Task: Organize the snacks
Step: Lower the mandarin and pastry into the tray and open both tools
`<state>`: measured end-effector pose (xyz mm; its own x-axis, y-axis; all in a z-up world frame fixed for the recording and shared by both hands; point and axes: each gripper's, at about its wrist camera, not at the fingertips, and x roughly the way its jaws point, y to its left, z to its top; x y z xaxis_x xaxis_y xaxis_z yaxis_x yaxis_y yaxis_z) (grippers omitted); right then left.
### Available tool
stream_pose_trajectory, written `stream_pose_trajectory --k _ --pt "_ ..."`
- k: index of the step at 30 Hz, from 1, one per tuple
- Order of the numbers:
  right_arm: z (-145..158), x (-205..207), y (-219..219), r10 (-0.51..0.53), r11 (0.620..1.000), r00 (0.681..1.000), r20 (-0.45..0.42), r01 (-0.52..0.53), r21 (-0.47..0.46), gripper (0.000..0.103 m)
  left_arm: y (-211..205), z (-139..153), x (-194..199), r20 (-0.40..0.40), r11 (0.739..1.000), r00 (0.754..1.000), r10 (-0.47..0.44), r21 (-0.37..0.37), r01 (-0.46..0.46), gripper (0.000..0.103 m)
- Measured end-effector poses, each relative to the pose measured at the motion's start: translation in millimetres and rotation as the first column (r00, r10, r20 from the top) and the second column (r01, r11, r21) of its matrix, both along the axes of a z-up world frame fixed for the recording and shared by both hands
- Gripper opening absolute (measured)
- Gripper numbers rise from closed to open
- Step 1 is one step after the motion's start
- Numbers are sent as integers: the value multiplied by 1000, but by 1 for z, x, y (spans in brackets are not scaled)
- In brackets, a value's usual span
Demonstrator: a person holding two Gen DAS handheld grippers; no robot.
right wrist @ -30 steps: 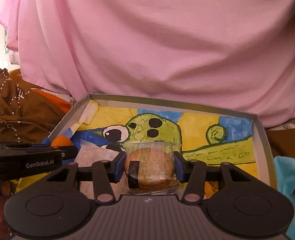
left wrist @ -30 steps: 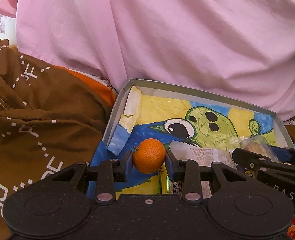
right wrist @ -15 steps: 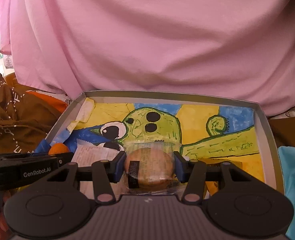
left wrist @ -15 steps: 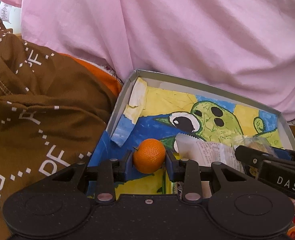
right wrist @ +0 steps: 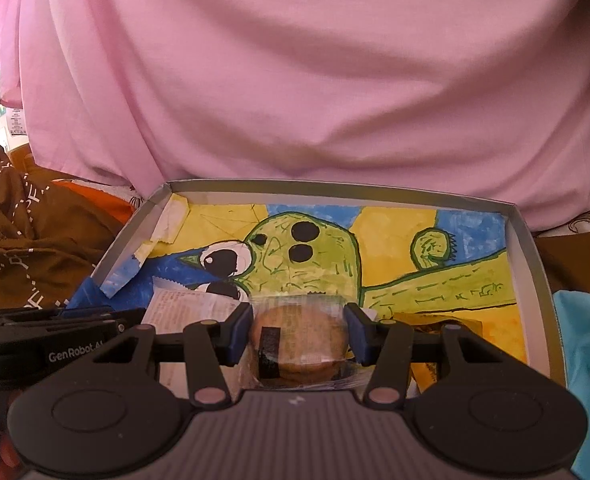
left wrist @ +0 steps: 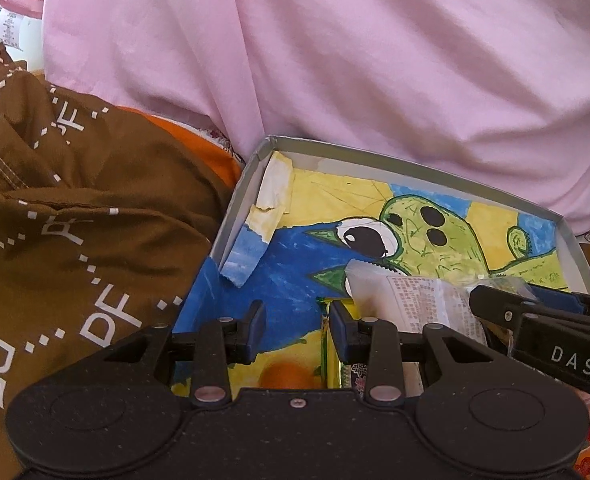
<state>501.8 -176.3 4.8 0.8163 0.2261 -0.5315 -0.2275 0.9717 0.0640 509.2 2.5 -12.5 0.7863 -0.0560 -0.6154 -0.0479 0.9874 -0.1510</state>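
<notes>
While the left tool (left wrist: 297, 326) hangs spread and empty over the near left of the painted box (left wrist: 415, 162), the orange (left wrist: 289, 374) lies loose on the box floor just below it, half hidden by the tool's body, and being round it could roll toward the yellow packet (left wrist: 333, 354) beside it. On the right, the right tool (right wrist: 297, 334) pinches the wrapped round cake (right wrist: 299, 346) low over the box's near middle. Its clear film looks slippery, though the view is blurred, so the cake may slide out or land askew on the white sachet (right wrist: 183, 310) at its left.
</notes>
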Motion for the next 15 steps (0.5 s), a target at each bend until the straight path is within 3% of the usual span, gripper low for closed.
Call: stream_pose_trajectory --k 15 --pt "8 -8 -5 -2 1000 1000 11 2 -11 65 3 7 -7 15 1000 1000 22 -4 -22 68"
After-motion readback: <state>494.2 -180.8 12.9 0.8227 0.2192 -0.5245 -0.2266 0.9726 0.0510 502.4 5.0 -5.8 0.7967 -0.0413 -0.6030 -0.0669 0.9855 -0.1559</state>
